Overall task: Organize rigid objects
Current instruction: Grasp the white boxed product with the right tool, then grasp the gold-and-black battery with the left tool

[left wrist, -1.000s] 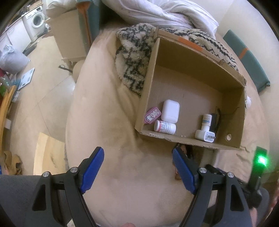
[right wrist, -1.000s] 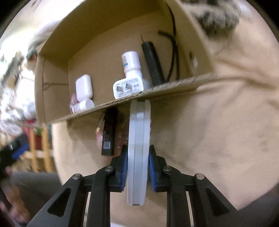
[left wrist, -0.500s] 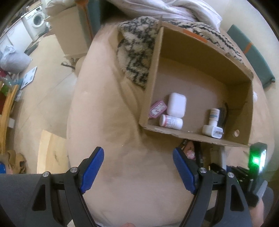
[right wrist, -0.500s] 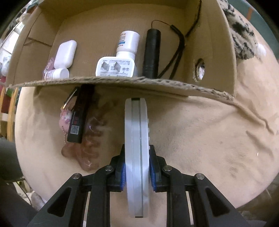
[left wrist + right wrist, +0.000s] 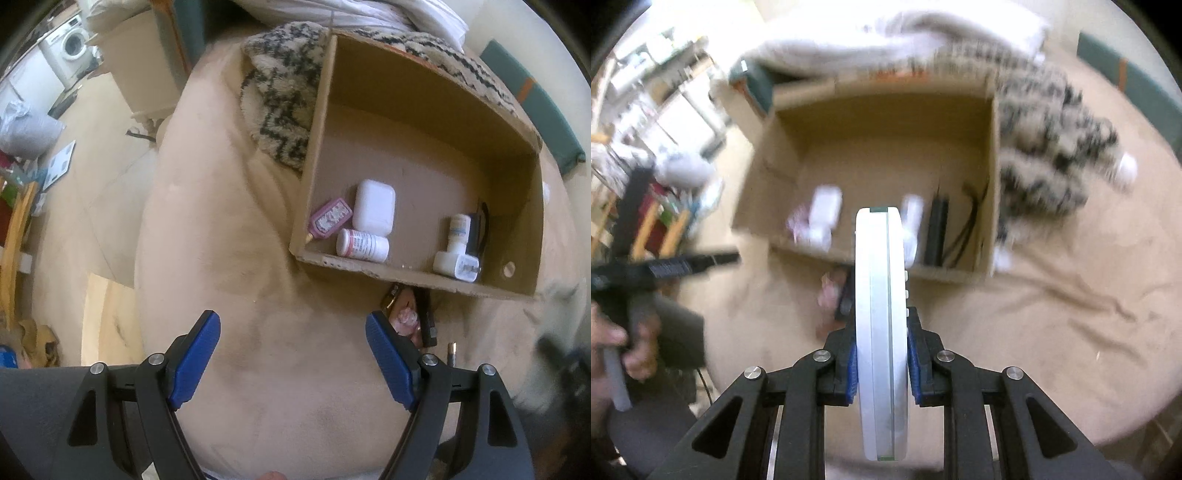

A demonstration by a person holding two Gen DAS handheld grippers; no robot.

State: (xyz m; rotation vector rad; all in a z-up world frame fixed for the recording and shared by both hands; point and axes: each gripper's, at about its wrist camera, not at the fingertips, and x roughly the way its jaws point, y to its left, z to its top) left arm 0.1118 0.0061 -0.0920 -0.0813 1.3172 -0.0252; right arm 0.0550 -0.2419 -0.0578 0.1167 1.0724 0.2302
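print on the pill bottle [image 5: 363, 244] and white tube [image 5: 458, 230] is illegible.

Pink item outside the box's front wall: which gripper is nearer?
Left. The left gripper hangs open with its right finger right beside the pink item. The right gripper, shut on the white flat device, is held above, apart from it.

white flat remote [image 5: 881, 325] | edge-on, upright, above beige bedspread | cardboard box [image 5: 886, 110] open, beyond it
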